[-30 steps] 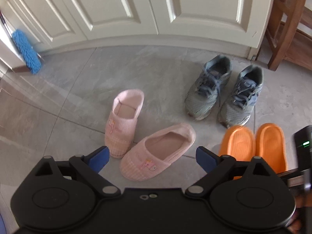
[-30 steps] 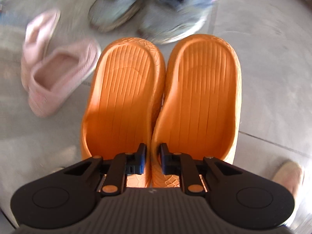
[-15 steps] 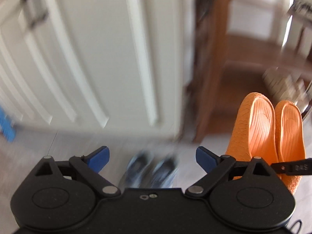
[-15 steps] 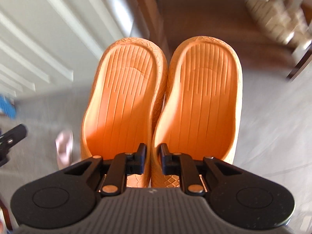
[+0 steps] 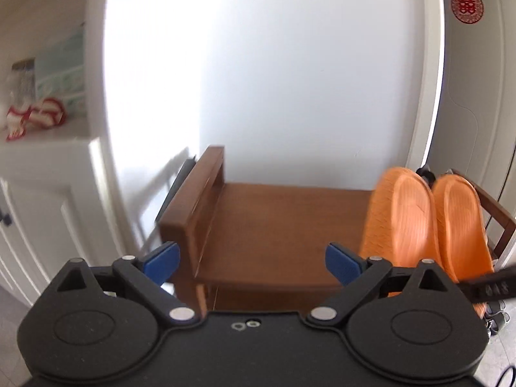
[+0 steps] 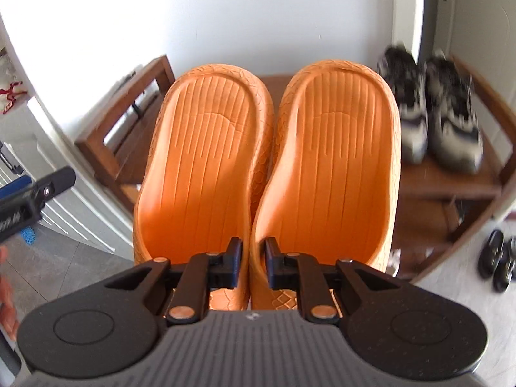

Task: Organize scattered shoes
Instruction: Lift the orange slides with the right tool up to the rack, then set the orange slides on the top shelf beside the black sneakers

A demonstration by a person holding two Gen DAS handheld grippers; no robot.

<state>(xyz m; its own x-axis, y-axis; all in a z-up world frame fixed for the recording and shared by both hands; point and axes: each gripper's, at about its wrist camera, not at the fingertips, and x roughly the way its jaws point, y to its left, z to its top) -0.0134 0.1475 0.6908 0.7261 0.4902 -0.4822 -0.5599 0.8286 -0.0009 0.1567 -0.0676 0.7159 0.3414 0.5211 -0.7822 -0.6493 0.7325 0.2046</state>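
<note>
My right gripper [image 6: 253, 258] is shut on the inner heel rims of a pair of orange slippers [image 6: 267, 161] and holds them in the air in front of a wooden shoe rack [image 6: 451, 183]. The slippers also show at the right of the left wrist view [image 5: 425, 222], over the rack's top shelf [image 5: 274, 219]. My left gripper [image 5: 253, 259] is open and empty, facing the rack's left end. The pink slippers and grey sneakers on the floor are out of view.
A pair of black-and-white sneakers [image 6: 429, 109] stands on the rack's top shelf at the right. Dark shoes [image 6: 496, 258] lie on the floor right of the rack. A white cabinet [image 5: 48, 200] stands left of the rack, a white wall behind it.
Both grippers have swung up from the floor to face the shoe rack. The orange slippers were lifted off the floor and carried to the rack's top shelf level.
</note>
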